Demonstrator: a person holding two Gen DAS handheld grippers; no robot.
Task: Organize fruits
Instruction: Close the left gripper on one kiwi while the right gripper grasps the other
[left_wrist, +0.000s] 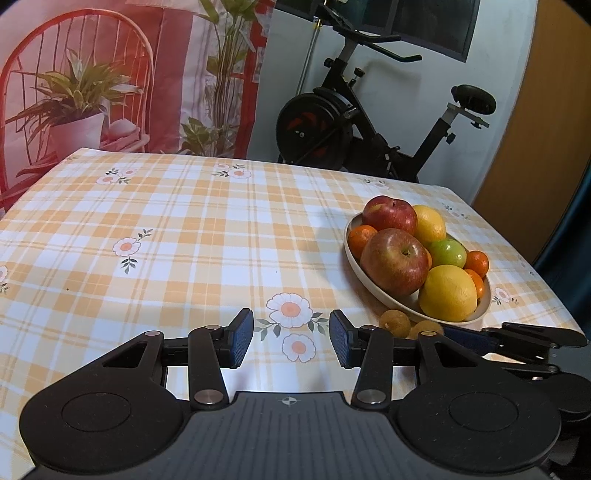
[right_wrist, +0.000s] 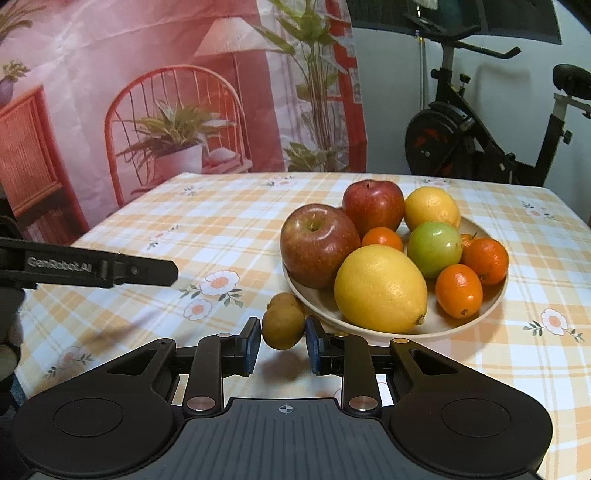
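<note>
A cream plate (right_wrist: 491, 306) holds two red apples (right_wrist: 319, 245), two lemons (right_wrist: 380, 284), a green fruit (right_wrist: 434, 249) and several mandarins (right_wrist: 458, 290). Two small brown fruits lie by its near rim. My right gripper (right_wrist: 283, 345) is shut on the nearer brown fruit (right_wrist: 282, 326), its blue pads pressing both sides. The second brown fruit (right_wrist: 284, 301) sits just behind it, against the plate. In the left wrist view my left gripper (left_wrist: 291, 338) stands open over bare cloth, left of the plate (left_wrist: 354, 254), with nothing between its fingers. The right gripper's fingers (left_wrist: 469, 339) show there beside the brown fruits (left_wrist: 395, 323).
The table wears a yellow plaid cloth with flowers (left_wrist: 147, 229). An exercise bike (left_wrist: 369, 122) stands behind the far edge, and a printed backdrop (left_wrist: 110, 74) hangs at the back left. My left gripper's arm (right_wrist: 110, 271) crosses the left of the right wrist view.
</note>
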